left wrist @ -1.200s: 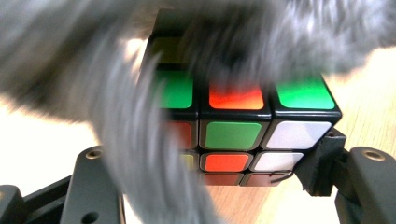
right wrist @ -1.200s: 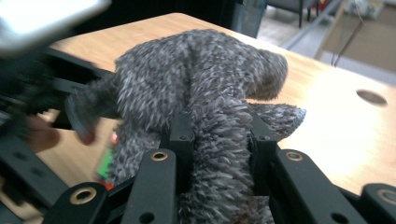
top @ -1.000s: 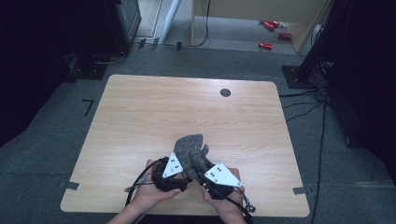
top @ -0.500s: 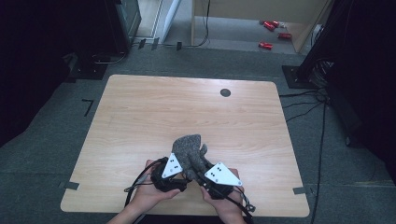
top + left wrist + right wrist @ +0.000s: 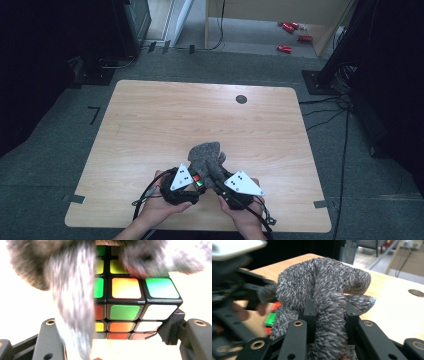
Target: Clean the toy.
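A grey fuzzy cloth (image 5: pixel 207 157) drapes over a colour cube (image 5: pixel 196 179) near the table's front edge. In the left gripper view the cube (image 5: pixel 127 297) fills the middle, its orange, green and white stickers showing, with the cloth (image 5: pixel 72 297) hanging over its left side. My left gripper (image 5: pixel 113 332) is shut on the cube, jaws pressing its two sides. In the right gripper view my right gripper (image 5: pixel 329 315) is shut on a fold of the cloth (image 5: pixel 322 287), and the cube (image 5: pixel 271 318) peeks out at the left. Seen from above, the two grippers (image 5: pixel 186 184) (image 5: pixel 235 187) sit side by side.
The wooden table (image 5: pixel 165 120) has a dark round hole (image 5: pixel 241 99) near its far edge. Cables (image 5: pixel 330 102) trail on the grey floor at the right, and red items (image 5: pixel 292 35) lie on the floor beyond the table.
The cloth and both grippers have barely shifted; the hands stay together at the front edge.
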Available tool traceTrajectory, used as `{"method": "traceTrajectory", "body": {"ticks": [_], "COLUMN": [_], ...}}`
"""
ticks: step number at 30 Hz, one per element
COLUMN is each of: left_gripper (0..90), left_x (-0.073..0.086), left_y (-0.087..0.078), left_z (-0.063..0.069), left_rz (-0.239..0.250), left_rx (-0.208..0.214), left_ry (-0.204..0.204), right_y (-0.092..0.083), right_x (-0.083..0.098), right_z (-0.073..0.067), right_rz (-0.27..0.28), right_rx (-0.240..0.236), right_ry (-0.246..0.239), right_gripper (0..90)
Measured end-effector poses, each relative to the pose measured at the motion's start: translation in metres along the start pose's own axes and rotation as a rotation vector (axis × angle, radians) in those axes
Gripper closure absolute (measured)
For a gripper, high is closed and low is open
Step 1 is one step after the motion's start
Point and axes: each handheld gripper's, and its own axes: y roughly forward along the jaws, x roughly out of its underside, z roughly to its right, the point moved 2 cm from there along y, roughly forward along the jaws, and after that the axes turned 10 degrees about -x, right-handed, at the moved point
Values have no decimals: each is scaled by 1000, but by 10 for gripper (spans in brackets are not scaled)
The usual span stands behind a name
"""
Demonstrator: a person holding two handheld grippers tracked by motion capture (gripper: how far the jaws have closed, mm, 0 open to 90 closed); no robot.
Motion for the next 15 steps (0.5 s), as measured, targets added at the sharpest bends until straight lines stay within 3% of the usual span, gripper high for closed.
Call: {"method": "traceTrajectory", "body": {"ticks": [2, 3, 5, 7, 9, 15], "left_gripper": [353, 353, 353, 353, 353, 353], "left_x": [0, 0, 0, 0, 0, 0], "left_y": [1, 1, 2, 2, 2, -2], "left_z": [2, 3, 5, 5, 5, -1], "left_rz": [-7, -9, -16, -16, -16, 4], "left_rx": [-5, -8, -9, -22, -21, -22], "left_ry": [9, 12, 14, 20, 21, 11], "right_y": [2, 4, 5, 7, 8, 4], "right_x": [-2, -3, -3, -3, -3, -2], "right_z": [-14, -24, -27, -31, -26, -1], "right_rz": [-5, -11, -14, -21, -21, -8], "right_rx": [8, -14, -19, -13, -22, 14], "right_ry": [-54, -83, -86, -120, -105, -31], "right_gripper": [713, 712, 712, 713, 716, 719]}}
